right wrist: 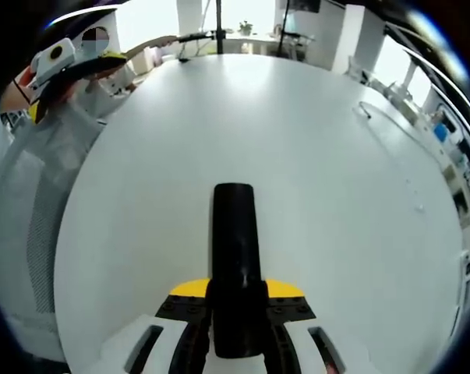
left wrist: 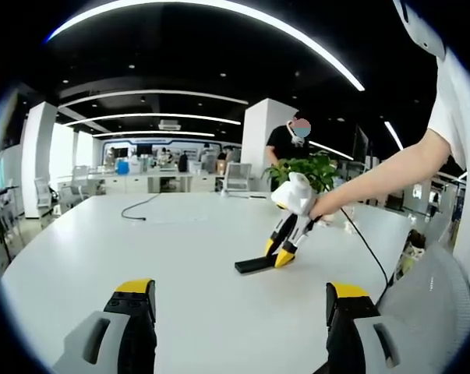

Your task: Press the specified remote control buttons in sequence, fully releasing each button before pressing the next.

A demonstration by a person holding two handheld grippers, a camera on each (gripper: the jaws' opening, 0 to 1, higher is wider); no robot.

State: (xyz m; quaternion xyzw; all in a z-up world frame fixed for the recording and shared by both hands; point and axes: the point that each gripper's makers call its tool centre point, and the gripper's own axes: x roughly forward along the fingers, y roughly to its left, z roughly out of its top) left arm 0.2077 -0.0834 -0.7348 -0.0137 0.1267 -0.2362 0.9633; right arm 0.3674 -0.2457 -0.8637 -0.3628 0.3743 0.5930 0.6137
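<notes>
Your right tongs grip the remote lying on the white surface; your left tongs stand open, well apart. Hold the remote steady, press squarely, lift fully.

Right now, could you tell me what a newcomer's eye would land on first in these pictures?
In the right gripper view, the black remote control lies on the white table, with the right gripper closed around its near end. In the left gripper view, that gripper meets the remote mid-table, while the left gripper stands open in the foreground.
</notes>
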